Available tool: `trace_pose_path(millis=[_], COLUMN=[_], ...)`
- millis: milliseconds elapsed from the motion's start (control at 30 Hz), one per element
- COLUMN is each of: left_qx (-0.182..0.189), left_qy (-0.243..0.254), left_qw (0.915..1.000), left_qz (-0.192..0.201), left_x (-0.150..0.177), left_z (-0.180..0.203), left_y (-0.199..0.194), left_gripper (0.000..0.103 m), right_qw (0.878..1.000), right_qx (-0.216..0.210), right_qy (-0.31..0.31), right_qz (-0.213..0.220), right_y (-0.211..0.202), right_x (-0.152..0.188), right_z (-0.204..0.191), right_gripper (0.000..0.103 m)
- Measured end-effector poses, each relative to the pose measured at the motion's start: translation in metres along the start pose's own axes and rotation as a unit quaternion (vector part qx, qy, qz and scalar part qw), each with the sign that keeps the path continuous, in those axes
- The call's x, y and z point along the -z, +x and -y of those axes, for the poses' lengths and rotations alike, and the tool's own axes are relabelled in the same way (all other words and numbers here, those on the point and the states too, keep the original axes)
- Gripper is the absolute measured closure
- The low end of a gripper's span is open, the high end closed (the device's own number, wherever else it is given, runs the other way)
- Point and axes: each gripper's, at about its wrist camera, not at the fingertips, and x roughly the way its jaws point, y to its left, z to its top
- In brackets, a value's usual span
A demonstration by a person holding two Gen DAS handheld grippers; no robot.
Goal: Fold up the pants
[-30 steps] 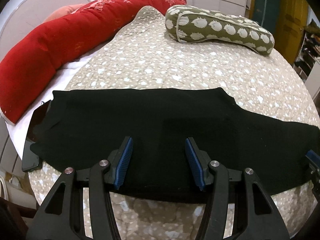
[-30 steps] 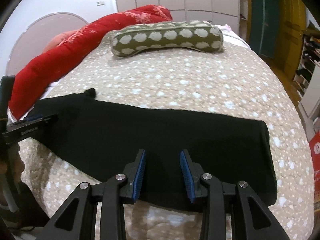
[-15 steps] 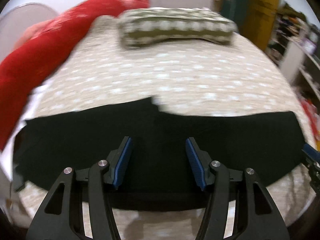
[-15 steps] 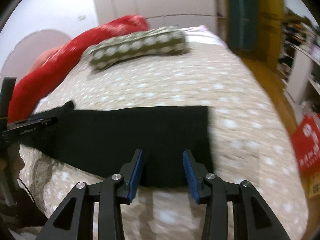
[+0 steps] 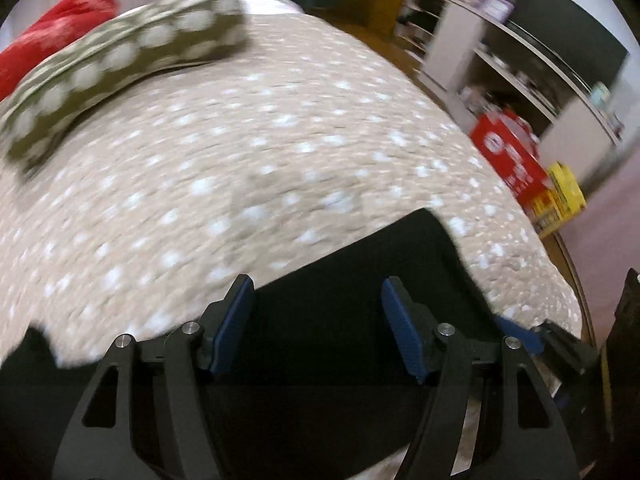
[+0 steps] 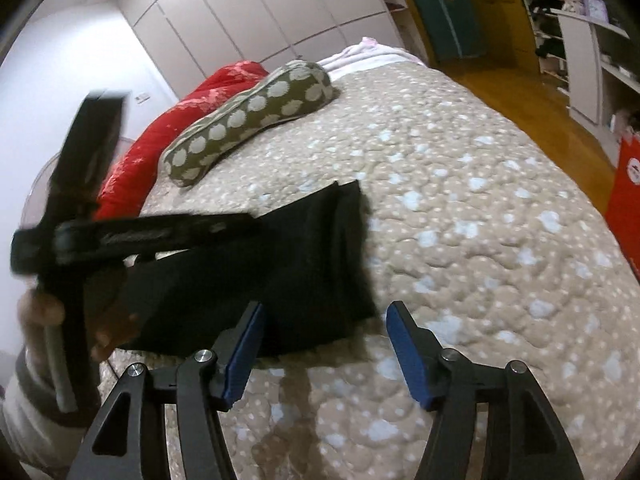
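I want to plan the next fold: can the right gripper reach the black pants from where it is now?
Probably yes. The right gripper is open, its left finger already over the edge of the black pants, and nothing lies between them on the bedspread.

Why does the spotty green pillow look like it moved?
Cannot tell. The green pillow lies beside the red bolster as before; only the cameras swung, so it probably stayed put.

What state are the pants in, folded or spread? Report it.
Folded, at least partly: in the right wrist view the black pants show doubled layers at their right end.
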Motion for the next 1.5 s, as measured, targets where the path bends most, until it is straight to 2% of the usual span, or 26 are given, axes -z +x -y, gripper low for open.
trace_pose_path(millis=[133, 267, 400, 533, 567, 600, 633, 667, 700, 733, 767, 800, 833, 933, 1100, 1267, 1400, 1500], left_qx=[0.029, 0.032, 0.062, 0.037, 0.032, 0.033, 0.037, 0.040, 0.044, 0.050, 0.059, 0.079, 0.092, 0.088, 0.097, 0.051, -0.017, -0.056], left_qy=[0.021, 0.034, 0.059, 0.116, 0.123, 0.123, 0.120, 0.115, 0.111, 0.107, 0.106, 0.104, 0.101, 0.106, 0.071, 0.015, -0.052, -0.122], left_qw=[0.9992, 0.9985, 0.9953, 0.9916, 0.9910, 0.9910, 0.9914, 0.9919, 0.9923, 0.9925, 0.9923, 0.9910, 0.9903, 0.9904, 0.9902, 0.9925, 0.9927, 0.9876], left_qz=[-0.017, -0.029, -0.046, -0.041, -0.041, -0.040, -0.037, -0.035, -0.032, -0.028, -0.027, -0.028, -0.027, 0.007, 0.071, 0.110, 0.107, 0.081], left_x=[-0.018, -0.031, -0.037, -0.031, -0.031, -0.032, -0.032, -0.033, -0.034, -0.035, -0.035, -0.035, -0.035, -0.034, -0.035, -0.008, 0.033, 0.067], left_z=[0.012, 0.021, 0.032, 0.049, 0.051, 0.052, 0.050, 0.048, 0.046, 0.042, 0.037, 0.036, 0.036, 0.035, -0.008, -0.077, -0.139, -0.187], left_y=[0.021, 0.041, 0.050, 0.056, 0.058, 0.059, 0.059, 0.058, 0.058, 0.055, 0.050, 0.046, 0.040, 0.015, -0.057, -0.114, -0.131, -0.125], left_gripper=[0.036, 0.036, 0.018, 0.014, 0.014, 0.014, 0.017, 0.021, 0.033, 0.046, 0.054, 0.076, 0.079, 0.081, 0.081, 0.082, 0.082, 0.082], right_qw=[1.000, 1.000, 0.999, 0.999, 0.998, 0.998, 0.998, 0.998, 0.998, 0.998, 0.998, 0.999, 0.998, 0.998, 0.993, 0.980, 0.968, 0.962], right_qx=[-0.013, -0.024, -0.021, -0.033, -0.038, -0.037, -0.035, -0.034, -0.039, -0.046, -0.048, -0.041, -0.040, -0.047, -0.079, -0.147, -0.179, -0.193], right_qy=[0.002, 0.009, 0.004, 0.025, 0.030, 0.033, 0.033, 0.033, 0.033, 0.032, 0.027, 0.017, 0.013, -0.006, -0.060, -0.119, -0.176, -0.190], right_qz=[0.005, 0.015, 0.026, 0.031, 0.033, 0.035, 0.033, 0.030, 0.028, 0.024, 0.024, 0.031, 0.035, 0.043, 0.070, 0.060, 0.018, -0.032], right_y=[0.006, 0.007, 0.008, 0.012, 0.013, 0.015, 0.017, 0.019, 0.021, 0.023, 0.024, 0.021, 0.019, 0.013, -0.007, 0.006, 0.048, 0.099], right_x=[0.001, 0.004, 0.007, 0.002, 0.001, 0.001, 0.000, 0.000, -0.001, -0.002, -0.003, -0.005, -0.007, -0.019, -0.041, -0.049, -0.032, -0.013], right_z=[0.002, 0.005, 0.002, 0.005, 0.006, 0.006, 0.006, 0.005, 0.005, 0.004, 0.000, -0.005, -0.009, -0.026, -0.077, -0.147, -0.210, -0.240], right_gripper=[0.041, 0.040, 0.039, 0.038, 0.041, 0.052, 0.060, 0.073, 0.083, 0.087, 0.091, 0.092, 0.093, 0.093, 0.093, 0.093, 0.093, 0.090])
